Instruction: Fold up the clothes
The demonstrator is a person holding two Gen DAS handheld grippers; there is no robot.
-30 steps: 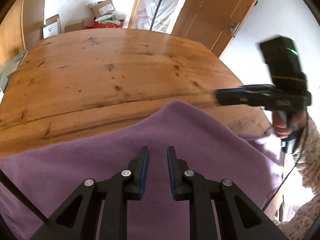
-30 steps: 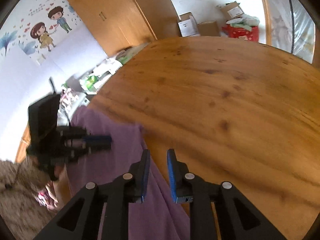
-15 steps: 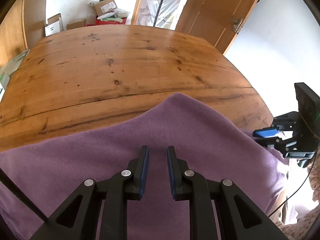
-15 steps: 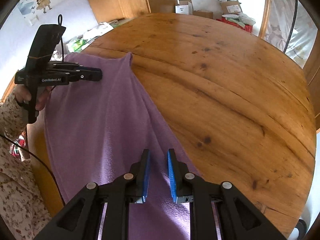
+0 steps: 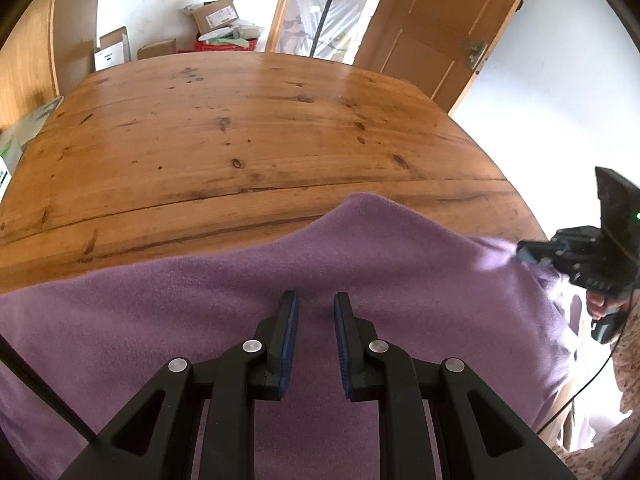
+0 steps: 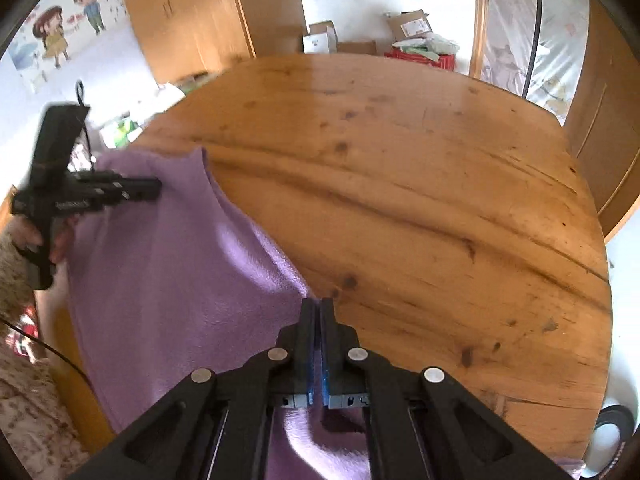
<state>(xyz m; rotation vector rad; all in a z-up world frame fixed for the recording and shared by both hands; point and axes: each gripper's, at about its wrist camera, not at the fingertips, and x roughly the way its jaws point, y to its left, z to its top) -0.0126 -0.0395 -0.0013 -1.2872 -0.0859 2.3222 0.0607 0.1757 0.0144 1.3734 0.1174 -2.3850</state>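
A purple fleece garment (image 5: pixel 400 280) lies spread over the near side of a round wooden table (image 5: pixel 240 140), its near part hanging past the edge. My left gripper (image 5: pixel 315 308) hovers open just above the cloth's middle, with nothing between its blue pads. In the right wrist view my right gripper (image 6: pixel 318 306) is shut on the purple garment (image 6: pixel 160 280) at its edge, and the fabric rises in a ridge toward the fingertips. From there the left gripper (image 6: pixel 154 190) shows over the cloth's far corner. The right gripper (image 5: pixel 524 250) sits at the cloth's right end.
Bare wood fills the far half of the table (image 6: pixel 440 180). Cardboard boxes (image 5: pixel 212 20) and a red crate (image 6: pixel 420 58) stand on the floor beyond it. A wooden door (image 5: pixel 440 32) is at the back right. The person's patterned sleeve (image 6: pixel 12 264) is at the table's near edge.
My right gripper came down from above the table to the cloth's right edge and closed on it, lifting the fabric a little. My left gripper stayed open over the cloth.
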